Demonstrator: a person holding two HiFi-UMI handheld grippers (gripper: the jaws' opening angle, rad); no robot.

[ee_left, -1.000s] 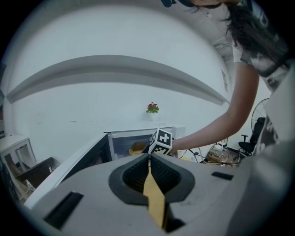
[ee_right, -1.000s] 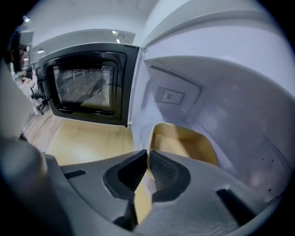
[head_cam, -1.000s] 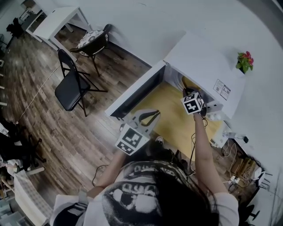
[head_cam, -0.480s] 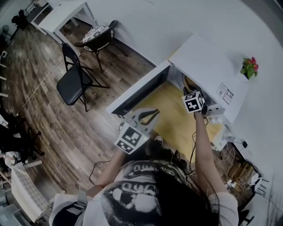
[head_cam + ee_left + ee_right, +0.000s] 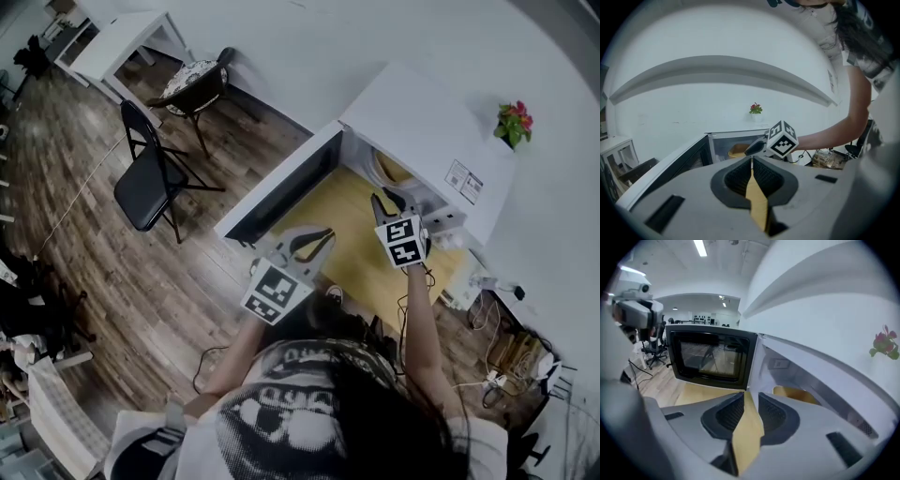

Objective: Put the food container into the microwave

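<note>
The white microwave (image 5: 422,122) stands on a yellow table (image 5: 342,220) with its door (image 5: 281,192) swung wide to the left. A yellowish food container (image 5: 389,171) rests inside the cavity; it shows in the right gripper view (image 5: 794,393) and the left gripper view (image 5: 738,150) too. My right gripper (image 5: 387,200) hovers just outside the cavity mouth, jaws slightly parted, holding nothing. My left gripper (image 5: 319,239) hangs lower left over the table's front, in front of the door, jaws together and empty.
A small pot of red flowers (image 5: 511,122) sits by the microwave's far right. A black folding chair (image 5: 150,183), a round chair and a white desk (image 5: 122,42) stand on the wooden floor at left. Cables (image 5: 502,352) lie at right.
My right gripper has drawn back out of the microwave cavity toward me, leaving the container inside. The left gripper has barely moved.
</note>
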